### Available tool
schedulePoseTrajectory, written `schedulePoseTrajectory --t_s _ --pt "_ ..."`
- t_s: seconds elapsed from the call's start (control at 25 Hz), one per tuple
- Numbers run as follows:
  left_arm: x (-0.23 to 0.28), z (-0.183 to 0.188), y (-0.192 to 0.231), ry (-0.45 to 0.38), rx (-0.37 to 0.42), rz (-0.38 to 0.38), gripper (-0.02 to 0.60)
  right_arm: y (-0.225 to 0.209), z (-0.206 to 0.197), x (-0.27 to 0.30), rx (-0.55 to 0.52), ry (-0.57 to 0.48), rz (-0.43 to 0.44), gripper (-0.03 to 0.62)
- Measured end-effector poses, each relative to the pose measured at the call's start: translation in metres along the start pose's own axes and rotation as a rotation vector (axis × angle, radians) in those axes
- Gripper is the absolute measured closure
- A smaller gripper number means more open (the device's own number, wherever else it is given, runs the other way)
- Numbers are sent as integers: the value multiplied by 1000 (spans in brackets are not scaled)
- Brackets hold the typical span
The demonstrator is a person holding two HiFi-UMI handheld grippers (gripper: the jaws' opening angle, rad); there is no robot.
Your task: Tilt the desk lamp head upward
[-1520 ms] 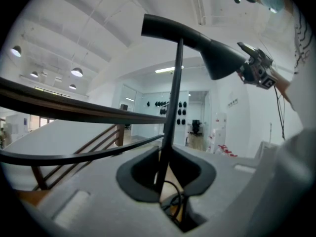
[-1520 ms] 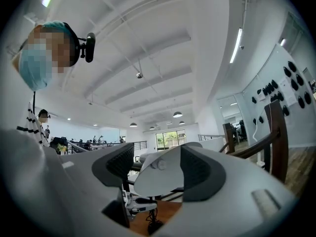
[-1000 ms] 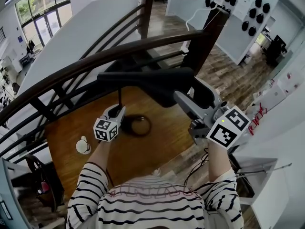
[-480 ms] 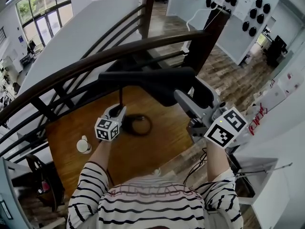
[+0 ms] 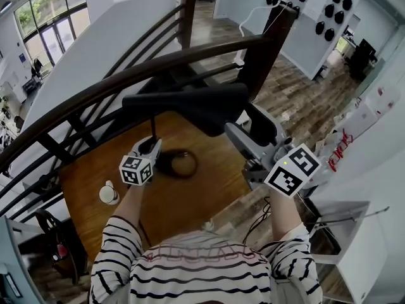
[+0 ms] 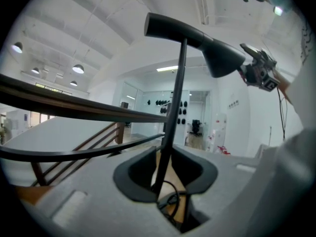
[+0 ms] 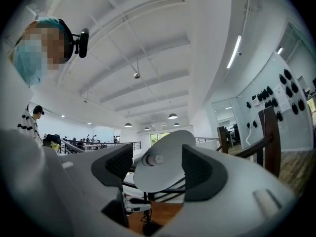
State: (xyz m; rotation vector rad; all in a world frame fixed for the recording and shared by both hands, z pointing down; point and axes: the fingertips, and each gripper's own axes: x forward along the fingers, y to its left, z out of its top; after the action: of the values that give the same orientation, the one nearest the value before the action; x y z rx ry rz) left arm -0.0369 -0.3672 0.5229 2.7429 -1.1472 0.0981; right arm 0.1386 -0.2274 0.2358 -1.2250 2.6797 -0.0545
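Observation:
A black desk lamp stands on a wooden table [image 5: 215,182]. Its thin pole [image 5: 153,130] rises from a ring base [image 5: 179,164], and its head [image 5: 209,109] is at upper right. My left gripper [image 5: 154,147] is low on the pole. In the left gripper view the pole [image 6: 170,127] runs up between the pads, with a gap on its right side. The jaws have just been opening. My right gripper [image 5: 233,130] is shut on the head. In the right gripper view the white inside of the shade [image 7: 165,164] and its bulb fill the space between the pads.
A dark curved stair railing [image 5: 114,84] passes just behind the lamp, with a thick post [image 5: 266,49] at right. A small white object [image 5: 109,194] sits on the table's left part. A cable lies by the lamp base. The floor drops away beyond the table's right edge.
Only the head view has shifted a little. Both grippers stay at the same places on the lamp.

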Motion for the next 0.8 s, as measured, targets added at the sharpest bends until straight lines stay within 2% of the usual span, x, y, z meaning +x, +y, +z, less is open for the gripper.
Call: schedulePoseTrajectory --t_s 0.12,0.2,0.32,0.56,0.8 --pt "-8 13 -1 -55 -45 6 367 -3 -12 -12 29 10 -19 293" --pt "-15 22 -3 -81 -31 15 362 -5 -22 -19 52 18 -32 294" --pt "-26 35 -13 -100 33 12 331 -8 -36 -27 86 32 -54 293" --pt "-55 51 -39 -145 106 -37 330 -4 -72 -36 150 21 -116 298" --pt "-87 56 -54 -152 106 -80 371 7 -114 -41 194 13 -191 315"
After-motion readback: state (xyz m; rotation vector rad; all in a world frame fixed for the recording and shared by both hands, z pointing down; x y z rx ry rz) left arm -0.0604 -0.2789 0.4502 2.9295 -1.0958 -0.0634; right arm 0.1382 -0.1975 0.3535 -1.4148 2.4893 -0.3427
